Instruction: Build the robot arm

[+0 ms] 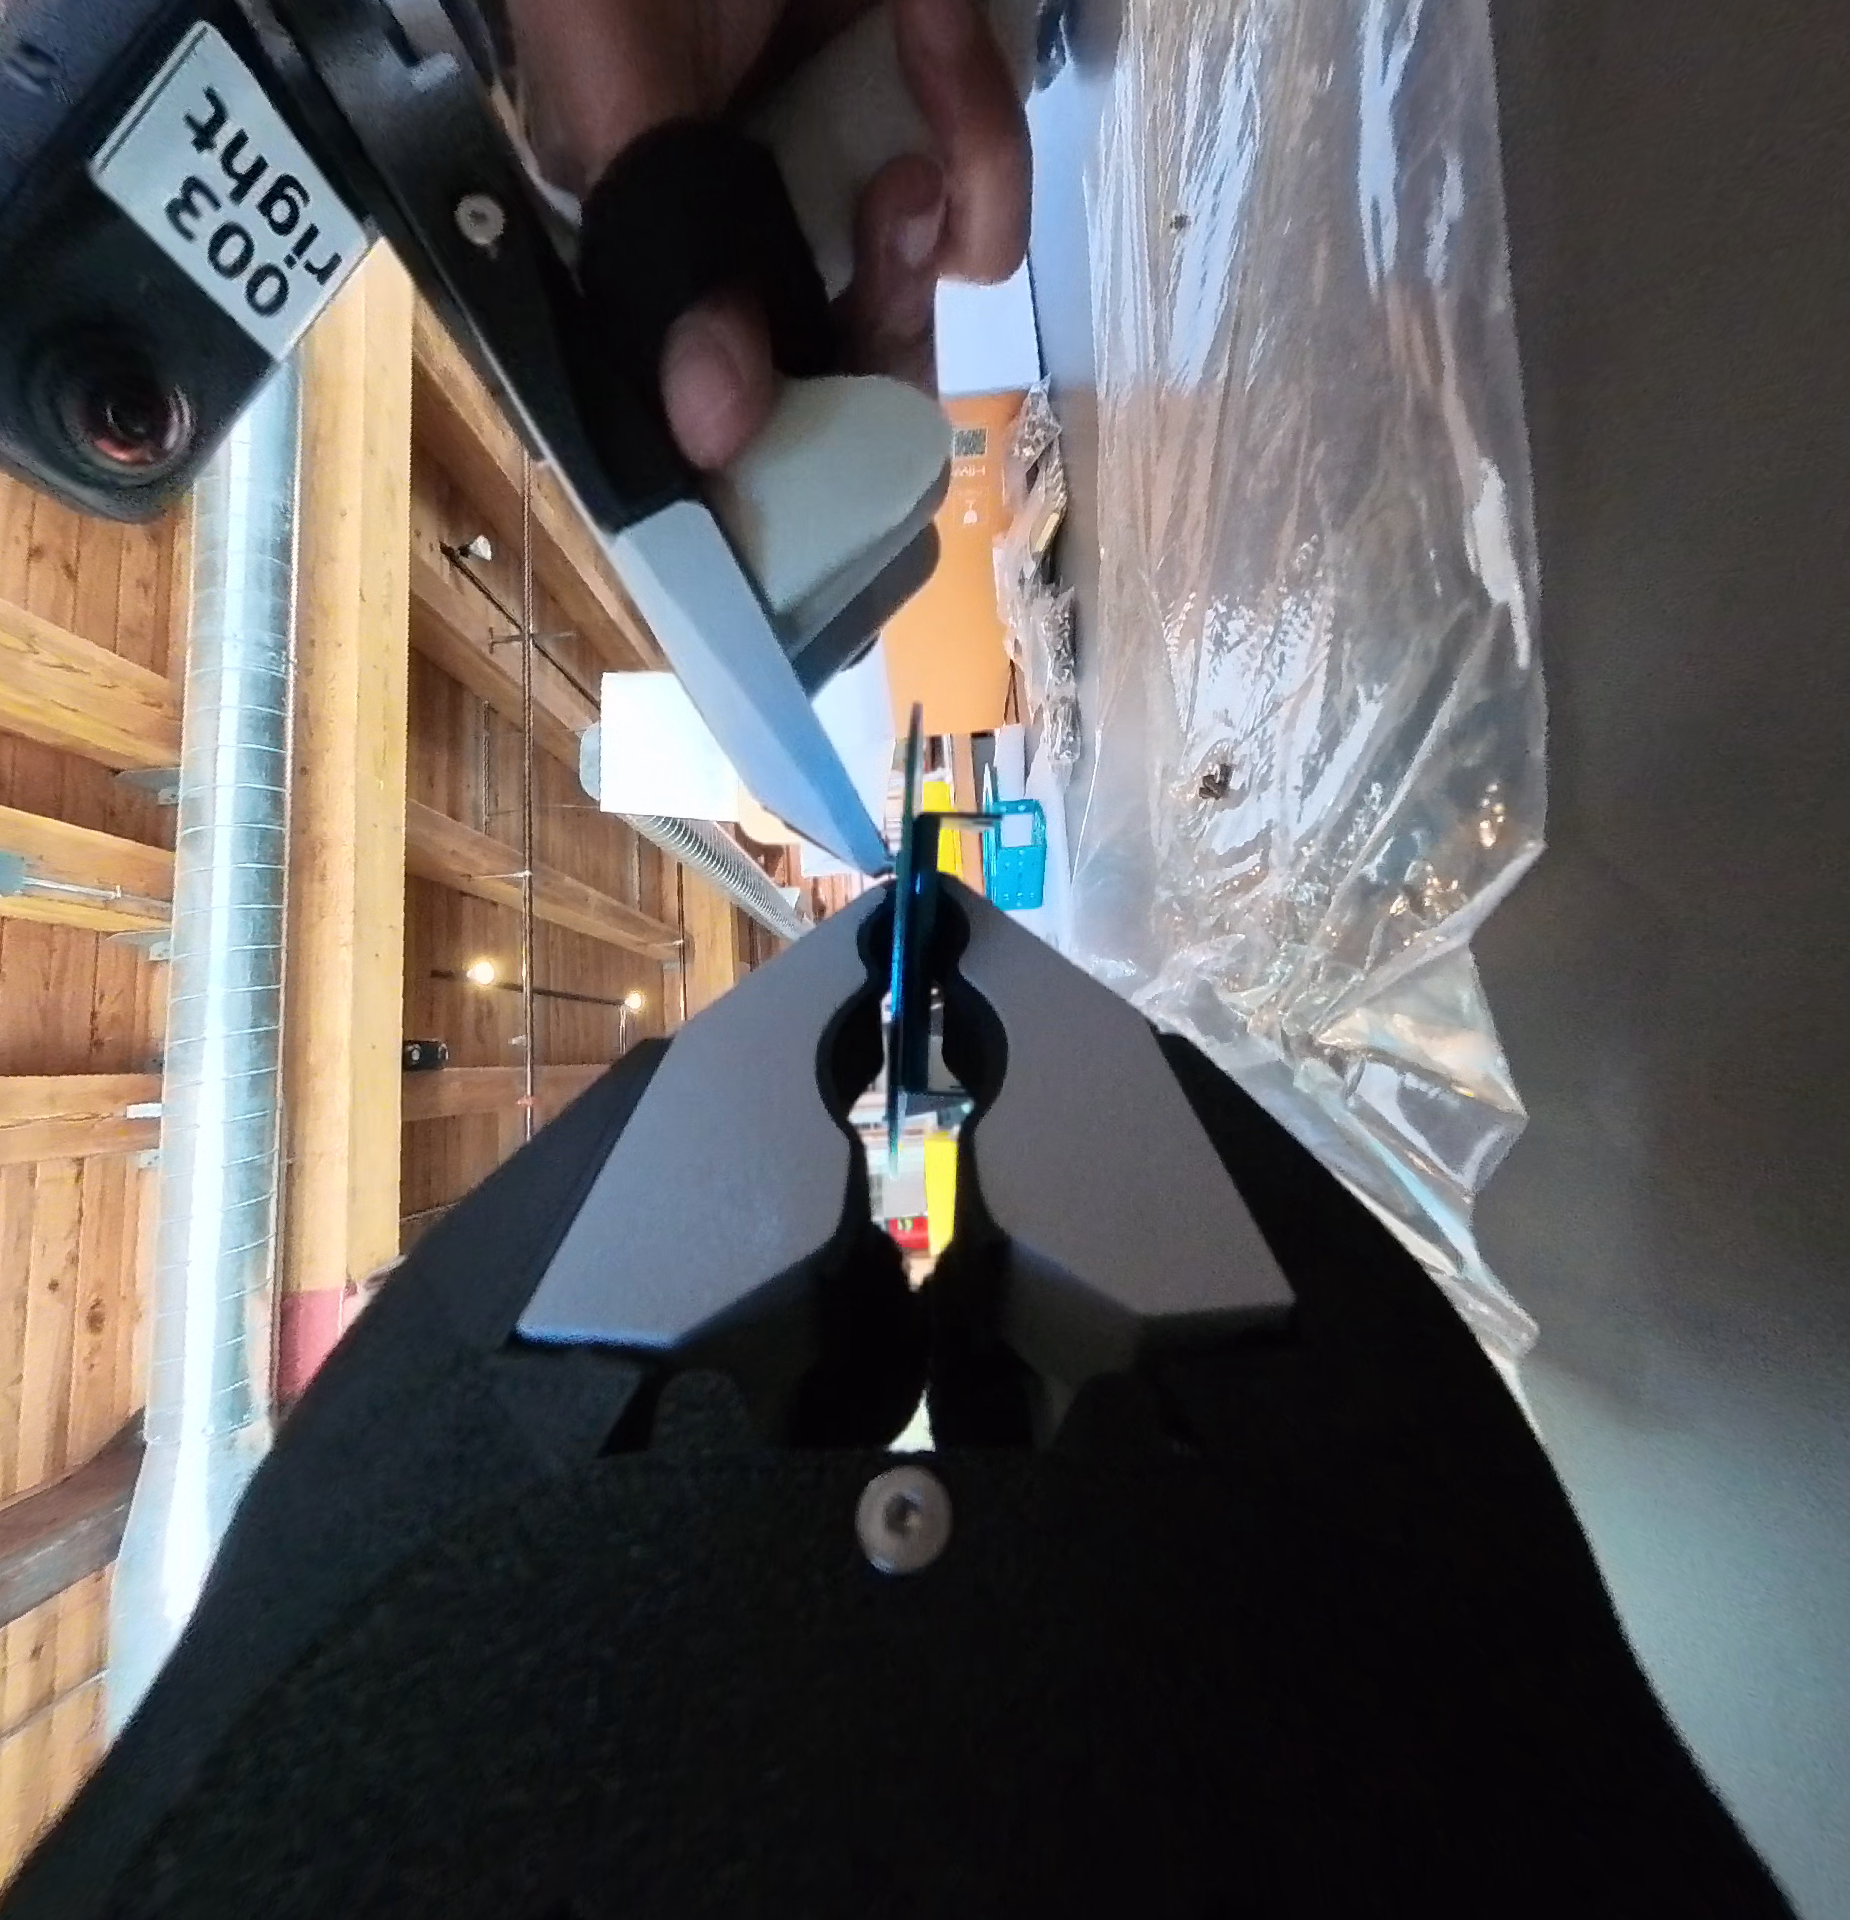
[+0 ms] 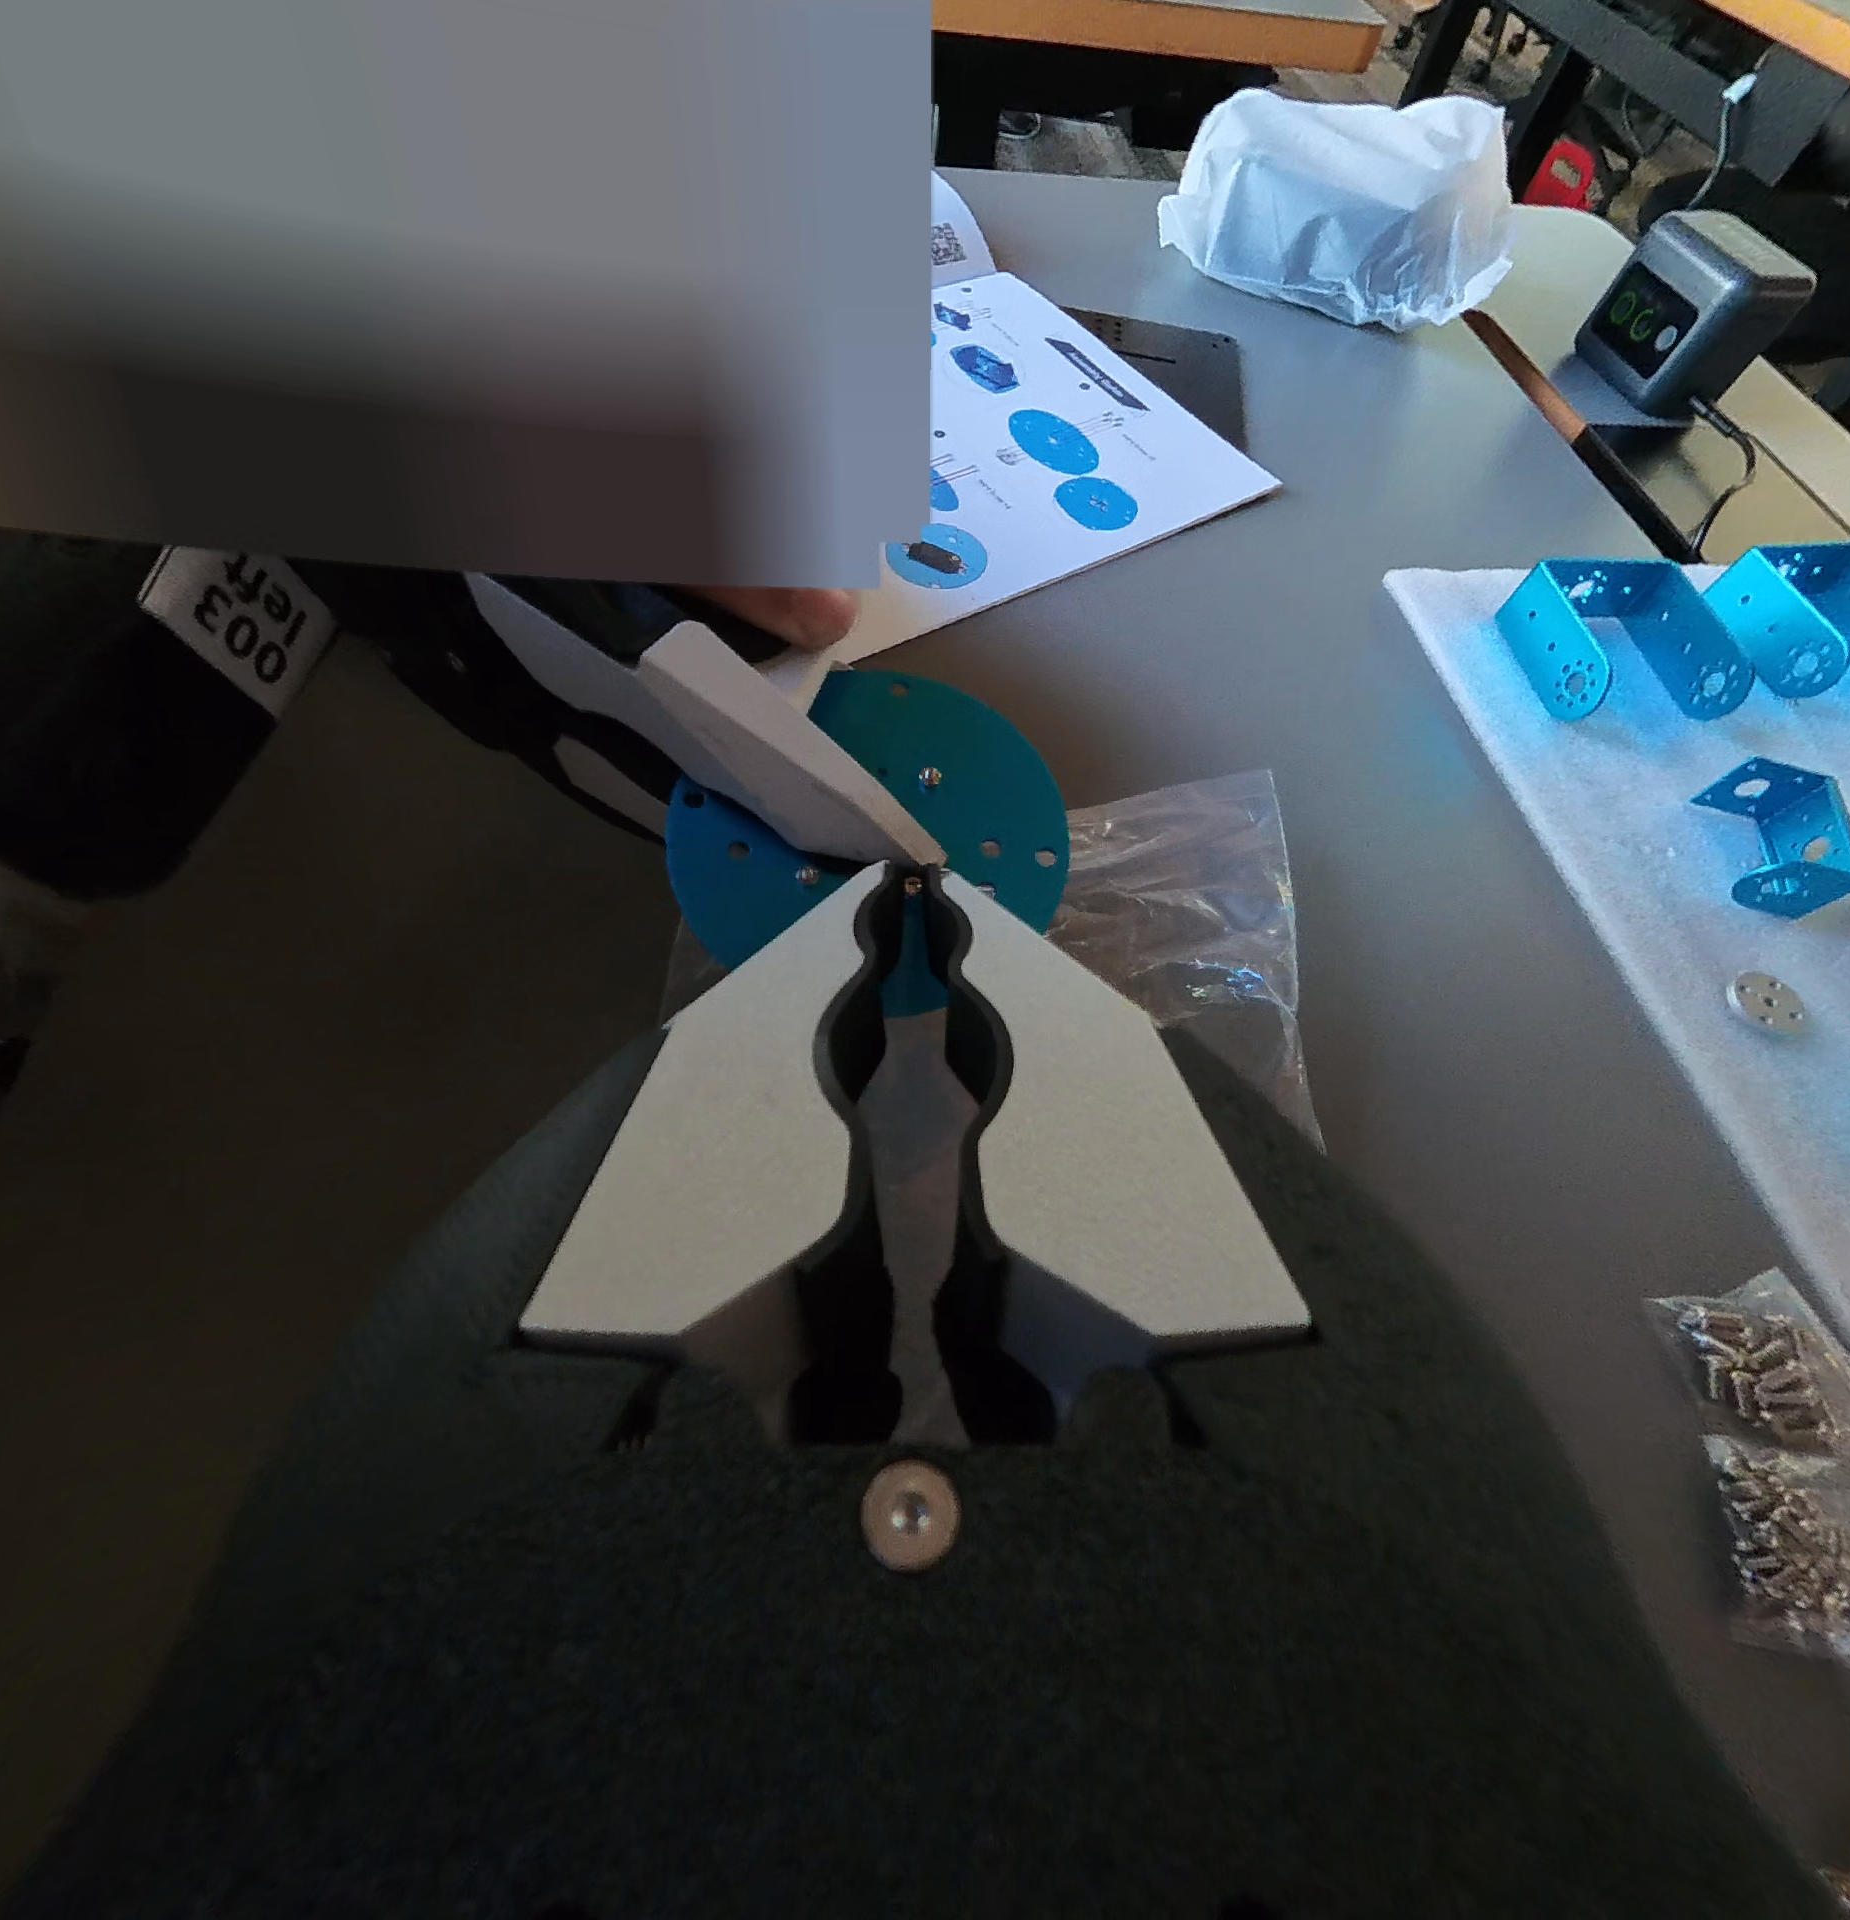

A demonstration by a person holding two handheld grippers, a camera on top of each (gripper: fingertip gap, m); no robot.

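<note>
We see a grey table (image 2: 1368, 727) bearing a white foam sheet (image 2: 1586, 883) with blue brackets (image 2: 1669, 644). Above a clear bag (image 2: 1181, 914), our left gripper (image 1: 916, 883) pinches a blue disc (image 2: 942, 748) edge-on. Our right gripper (image 2: 913, 878) is closed on a small screw (image 2: 913, 885) at the disc's face.

A white printed label (image 1: 230, 213) sits on the black gripper body at upper left; another label (image 2: 243, 631) at left; a printed instruction sheet (image 2: 1082, 436) upper centre; a small lit screen (image 2: 1638, 317) upper right.
</note>
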